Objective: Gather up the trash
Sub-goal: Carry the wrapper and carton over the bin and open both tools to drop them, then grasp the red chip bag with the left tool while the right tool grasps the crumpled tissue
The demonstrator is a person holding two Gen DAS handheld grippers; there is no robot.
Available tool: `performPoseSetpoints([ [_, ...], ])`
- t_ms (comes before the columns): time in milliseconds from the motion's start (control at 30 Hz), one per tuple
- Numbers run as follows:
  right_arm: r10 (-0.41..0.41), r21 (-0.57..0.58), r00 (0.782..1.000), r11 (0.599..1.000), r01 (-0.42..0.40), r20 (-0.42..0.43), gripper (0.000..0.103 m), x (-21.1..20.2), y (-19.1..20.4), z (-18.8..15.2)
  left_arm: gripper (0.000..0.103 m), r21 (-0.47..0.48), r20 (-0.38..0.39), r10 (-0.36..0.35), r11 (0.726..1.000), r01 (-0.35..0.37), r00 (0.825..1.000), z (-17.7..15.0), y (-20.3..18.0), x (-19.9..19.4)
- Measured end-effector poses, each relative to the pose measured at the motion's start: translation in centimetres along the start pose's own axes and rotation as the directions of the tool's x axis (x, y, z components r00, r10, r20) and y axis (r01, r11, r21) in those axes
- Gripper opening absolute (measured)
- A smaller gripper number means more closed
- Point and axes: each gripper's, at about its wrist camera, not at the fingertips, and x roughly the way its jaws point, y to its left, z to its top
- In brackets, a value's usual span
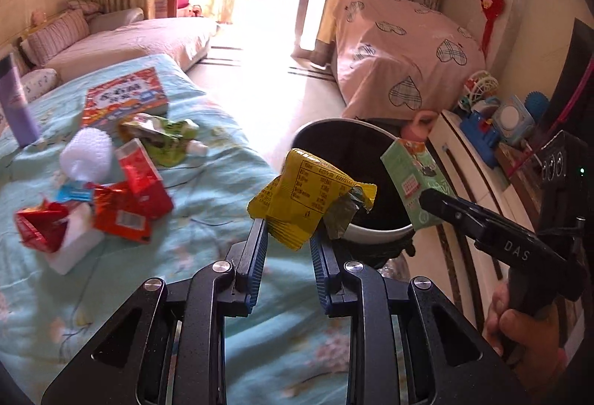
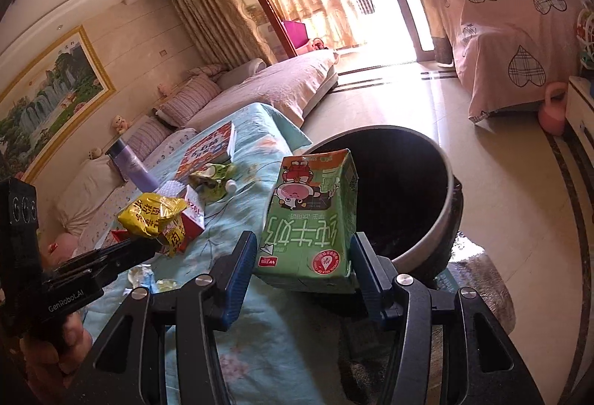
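Note:
My left gripper [image 1: 287, 238] is shut on a crumpled yellow snack wrapper [image 1: 308, 193] and holds it at the near rim of the dark trash bin [image 1: 375, 234]. My right gripper [image 2: 302, 260] is shut on a green milk carton [image 2: 312, 219], held upside down beside the bin [image 2: 441, 219]. The carton also shows in the left wrist view [image 1: 415, 182] over the bin's right rim. The yellow wrapper also shows in the right wrist view [image 2: 152, 215]. More trash lies on the light blue bedspread [image 1: 111, 293]: red wrappers [image 1: 126, 208], a green pouch [image 1: 167, 137], a white foam net [image 1: 87, 152].
A colourful book [image 1: 124, 97] and a purple bottle [image 1: 16, 100] stand on the bed behind the trash. A white cabinet [image 1: 471, 182] with toys is right of the bin. A pink covered bed [image 1: 401, 52] and a sofa [image 1: 130, 41] lie beyond, with tiled floor [image 1: 267, 78] between.

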Motion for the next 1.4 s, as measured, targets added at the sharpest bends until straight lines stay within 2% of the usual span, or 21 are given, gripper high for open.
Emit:
performPoseSetpoints([
  [233, -0.029, 0.003, 0.999, 1.000, 0.029, -0.012, 0.053, 1.2, -1.9, 1.6, 0.023, 0.020, -0.040, -0.029, 0.999, 0.030, 0.999, 1.8, -2.4, 3.3],
  [567, -0.048, -0.001, 0.998, 0.999, 0.048, -0.037, 0.054, 3.2, -3.9, 4.0, 0.023, 0.050, -0.087, -0.021, 0.998, 0.025, 0.996, 4.1, -4.0, 7.7],
  [633, -0.053, -0.006, 0.998, 0.999, 0.053, -0.040, 0.054, 3.5, -4.2, 4.3, 0.026, 0.045, -0.101, -0.021, 0.999, 0.025, 0.995, 4.3, -4.1, 8.6],
  [667, -0.056, -0.009, 0.998, 0.998, 0.055, -0.043, 0.055, 3.7, -4.4, 4.5, 0.032, 0.041, -0.110, -0.019, 0.999, 0.024, 0.994, 4.3, -4.0, 9.0],
  [733, -0.052, 0.001, 0.998, 0.999, 0.053, -0.046, 0.056, 3.9, -5.0, 4.6, 0.053, 0.026, -0.123, -0.019, 0.999, 0.022, 0.992, 4.2, -3.9, 9.3],
  [767, -0.052, 0.013, 0.997, 0.999, 0.052, -0.049, 0.061, 4.0, -5.3, 4.6, 0.065, 0.017, -0.124, -0.017, 1.000, 0.019, 0.992, 4.1, -3.7, 9.3],
  [800, -0.051, 0.023, 0.998, 0.998, 0.052, -0.049, 0.065, 3.9, -5.6, 4.6, 0.065, 0.010, -0.114, -0.021, 1.000, 0.022, 0.993, 4.0, -3.5, 9.0],
  [1033, -0.027, 0.057, 1.000, 0.998, 0.028, -0.014, 0.066, 2.2, -5.3, 3.7, 0.065, -0.016, -0.066, -0.044, 0.999, 0.043, 0.997, 2.3, -2.1, 5.6],
  [1067, -0.020, 0.056, 1.000, 0.998, 0.020, -0.010, 0.067, 2.0, -4.8, 3.3, 0.065, -0.019, -0.057, -0.050, 0.999, 0.049, 0.997, 2.0, -1.8, 4.9],
  [1200, 0.017, 0.074, 1.000, 0.997, -0.018, 0.014, 0.089, 1.1, -2.9, 1.8, 0.065, -0.025, -0.009, -0.068, 0.997, 0.067, 0.998, 0.5, -0.4, 2.0],
  [1400, 0.073, 0.082, 0.997, 0.994, -0.073, 0.000, 0.092, 0.4, 0.5, -0.7, 0.066, -0.052, 0.045, -0.041, 0.998, 0.043, 0.998, -1.6, 2.9, -2.3],
])
